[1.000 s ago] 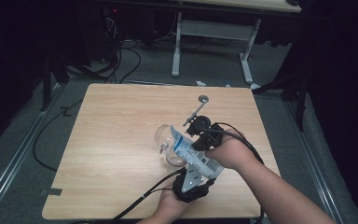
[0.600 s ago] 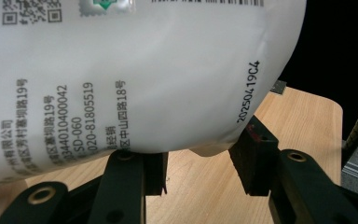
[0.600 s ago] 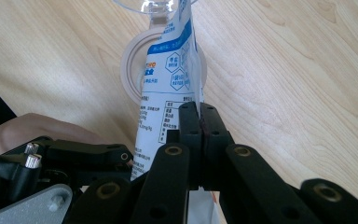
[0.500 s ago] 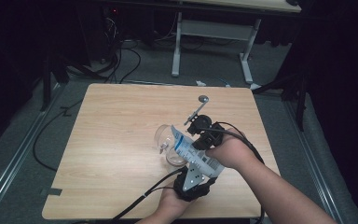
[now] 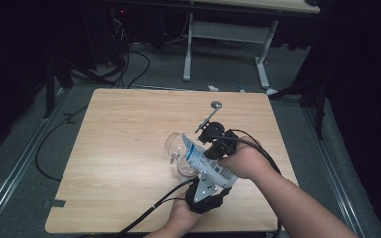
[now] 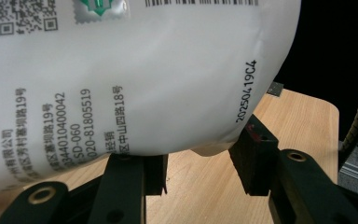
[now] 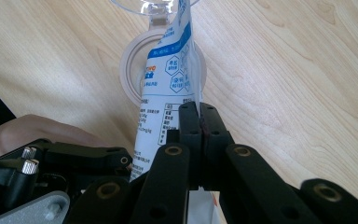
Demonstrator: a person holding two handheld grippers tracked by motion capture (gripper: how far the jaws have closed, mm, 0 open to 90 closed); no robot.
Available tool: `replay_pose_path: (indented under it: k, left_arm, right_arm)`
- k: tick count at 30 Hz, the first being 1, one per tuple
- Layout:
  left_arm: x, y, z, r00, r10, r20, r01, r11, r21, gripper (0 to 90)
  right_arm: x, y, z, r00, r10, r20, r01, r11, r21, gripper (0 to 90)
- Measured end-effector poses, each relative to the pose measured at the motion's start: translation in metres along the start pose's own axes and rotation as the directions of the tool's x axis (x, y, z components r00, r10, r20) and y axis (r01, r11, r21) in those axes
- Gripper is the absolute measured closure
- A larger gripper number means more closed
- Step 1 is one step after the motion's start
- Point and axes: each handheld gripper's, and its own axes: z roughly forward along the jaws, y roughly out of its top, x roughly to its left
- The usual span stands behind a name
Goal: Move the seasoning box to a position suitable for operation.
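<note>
pouch: white printed refill pouch [image 5: 204, 162] centre-right of frame, tilted spout-down into clear glass jar [image 5: 174, 147] on tabletop [image 5: 124, 129] | right tongs [image 7: 199, 122]: clenched on pouch edge, steadying | left tongs [image 6: 198, 170]: gripping pouch bottom, raising it, likely for pouring

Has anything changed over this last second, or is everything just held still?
Nothing visibly changed. The pouch stays tipped toward the glass on the table, the right gripper still pinched shut on its edge and the left gripper still under its bulging body. Neither hand has moved.
</note>
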Motion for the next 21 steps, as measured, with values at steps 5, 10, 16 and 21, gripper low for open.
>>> replay_pose_path:
  k: [5, 10, 16, 21]
  left_arm:
    - [0.0007, 0.0002, -0.0005, 1.0, 0.0, -0.001, 0.0, 1.0, -0.001, 60.2]
    - [0.0002, -0.0002, -0.0015, 1.0, -0.002, -0.004, 0.002, 1.0, -0.006, 60.2]
    - [0.0, -0.0006, -0.0016, 1.0, -0.004, -0.002, 0.004, 1.0, -0.007, 60.2]
    - [0.0004, -0.0004, -0.0015, 1.0, -0.003, -0.005, 0.003, 0.9999, -0.01, 60.2]
  right_arm:
    - [0.0006, 0.0014, -0.0002, 1.0, -0.007, 0.0, 0.007, 1.0, 0.003, 90.0]
    - [0.0017, 0.0025, -0.0002, 0.9999, -0.014, -0.001, 0.014, 1.0, 0.003, 90.0]
    - [0.0021, 0.003, -0.0003, 0.9999, -0.017, -0.003, 0.017, 1.0, 0.005, 90.0]
    - [0.0027, 0.0035, -0.0005, 0.9999, -0.011, 0.001, 0.011, 1.0, 0.009, 90.0]
